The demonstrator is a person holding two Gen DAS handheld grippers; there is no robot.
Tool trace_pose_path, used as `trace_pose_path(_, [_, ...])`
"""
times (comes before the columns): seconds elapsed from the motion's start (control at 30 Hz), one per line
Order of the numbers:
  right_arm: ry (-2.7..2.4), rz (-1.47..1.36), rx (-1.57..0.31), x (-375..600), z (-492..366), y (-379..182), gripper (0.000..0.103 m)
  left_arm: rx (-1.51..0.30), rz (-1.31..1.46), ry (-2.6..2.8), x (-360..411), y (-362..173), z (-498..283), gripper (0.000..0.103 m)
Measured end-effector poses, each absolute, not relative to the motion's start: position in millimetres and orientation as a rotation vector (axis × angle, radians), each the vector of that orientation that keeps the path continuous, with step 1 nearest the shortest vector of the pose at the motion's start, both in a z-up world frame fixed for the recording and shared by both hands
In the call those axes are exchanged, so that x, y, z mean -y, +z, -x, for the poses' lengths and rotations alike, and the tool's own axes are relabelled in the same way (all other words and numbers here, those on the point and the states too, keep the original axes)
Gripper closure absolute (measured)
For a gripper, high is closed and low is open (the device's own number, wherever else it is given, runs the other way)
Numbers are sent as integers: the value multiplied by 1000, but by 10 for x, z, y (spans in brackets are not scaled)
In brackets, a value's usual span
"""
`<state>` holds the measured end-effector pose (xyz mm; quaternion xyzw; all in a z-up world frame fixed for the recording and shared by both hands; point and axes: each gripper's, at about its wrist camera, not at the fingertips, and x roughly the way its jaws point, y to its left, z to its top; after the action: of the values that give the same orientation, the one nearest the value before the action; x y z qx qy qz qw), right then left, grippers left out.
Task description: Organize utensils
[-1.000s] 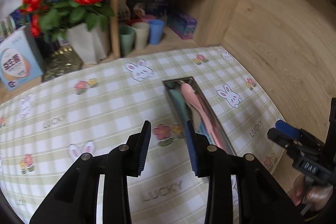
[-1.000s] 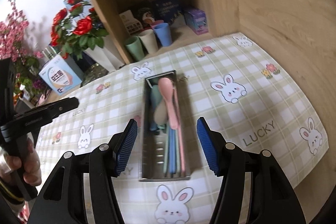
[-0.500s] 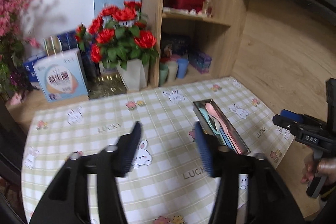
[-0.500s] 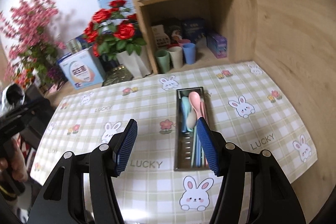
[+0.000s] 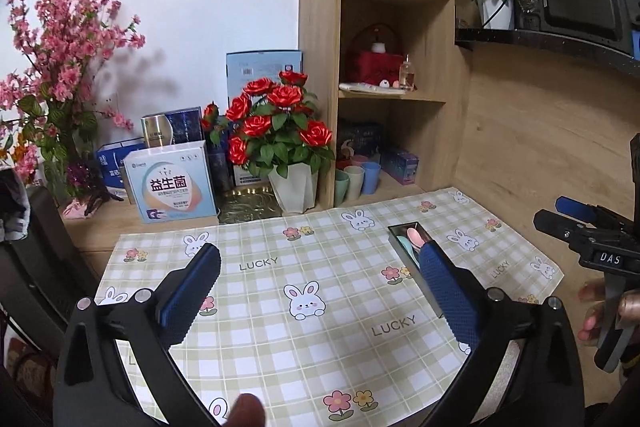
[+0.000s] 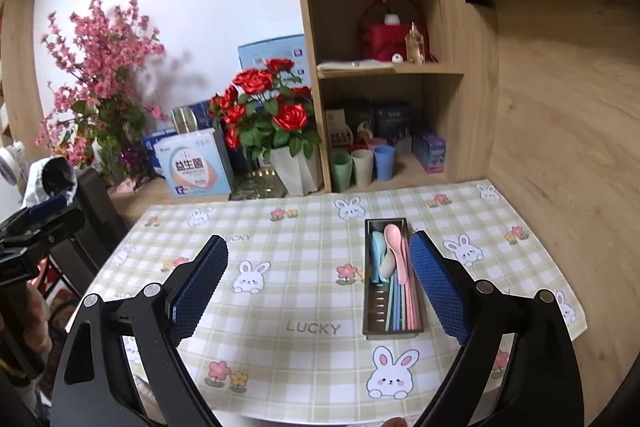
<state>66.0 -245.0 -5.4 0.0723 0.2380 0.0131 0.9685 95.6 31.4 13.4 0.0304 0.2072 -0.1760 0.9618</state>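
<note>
Left gripper [image 5: 320, 251] and right gripper [image 6: 318, 241]: both spread about as wide as possible, just opened further, gripping nothing, hanging above the checked cloth [image 6: 300, 291] with only air between the pads [image 6: 436, 283]. Sorted already, by the look of it: pink spoon [image 6: 394, 239], blue spoon [image 6: 378, 247] and long pastel handles lying lengthwise in the metal tray [image 6: 394, 333], set toward the right edge of the cloth, roughly midway between its far and near edges, well apart from the cups [image 6: 362, 167] under the shelf at the back edge. Probably little left to do, so mostly risks of undoing. First: sweeping the wide-spread right gripper low across the tray, just beside it in the right wrist view, and skidding it toward the near right corner. Second: catching the pink spoon's bowl, lying on top of the pile, and flipping it out onto the cloth. Third: snagging the cloth itself at its near edge and dragging along everything on it. Fourth: knocking the two grippers together over the middle of the cloth. No stray utensil seen on the cloth; beyond its edges, impossible to tell.
</note>
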Motion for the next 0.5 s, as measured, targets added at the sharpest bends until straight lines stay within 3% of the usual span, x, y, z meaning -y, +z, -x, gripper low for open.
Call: trace_pose_path(0.5, [35,-152,-412,2383,-283,108,14,-339,-87,-311,-315,282,-561,6])
